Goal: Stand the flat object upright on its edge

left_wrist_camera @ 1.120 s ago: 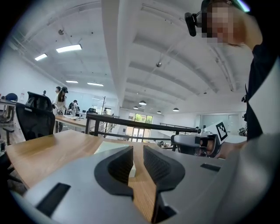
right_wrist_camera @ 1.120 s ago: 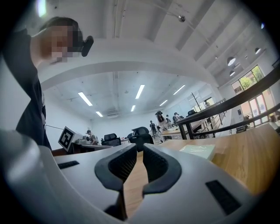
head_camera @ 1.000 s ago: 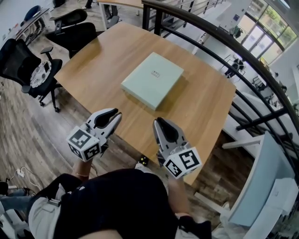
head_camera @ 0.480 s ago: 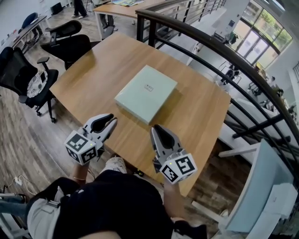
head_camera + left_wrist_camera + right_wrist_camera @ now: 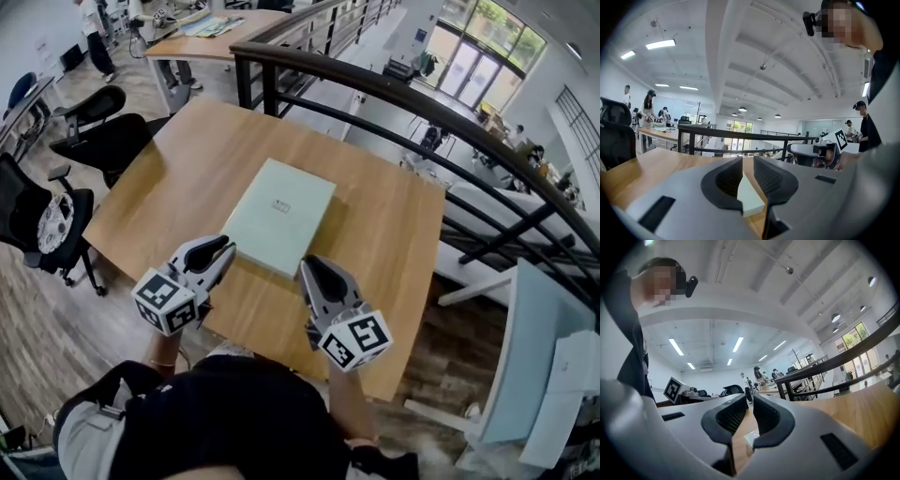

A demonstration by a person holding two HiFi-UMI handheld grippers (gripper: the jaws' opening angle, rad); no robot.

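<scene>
Looking down in the head view, you see the flat box (image 5: 279, 214) lying face-down-flat in the middle of the wooden worktop (image 5: 178, 169), none of its edges lifted. Your left hand-held gripper (image 5: 228, 249) and right hand-held gripper (image 5: 306, 266) point at the box's near edge, one toward each near corner. This view does not let you tell whether either tip touches it. A dark railing (image 5: 394, 89) runs behind the worktop, and office chairs (image 5: 98, 141) stand off to the left.

The left gripper view adds what the head view cannot. The left hand-held gripper (image 5: 748, 163) has its jaws drawn to a narrow slit with nothing pinched. The pale box (image 5: 751, 198) shows through that slit, lying on the worktop (image 5: 642, 166) beyond the tips. Your other tool's marker cube (image 5: 840, 138) appears at the right.

The right gripper view shows the right hand-held gripper (image 5: 750, 401) with its jaws all but together and empty. Only a pale corner of the box (image 5: 753, 437) peeks low in the gap, against the worktop (image 5: 862, 404). The left tool's marker cube (image 5: 675, 390) sits at the far left.
</scene>
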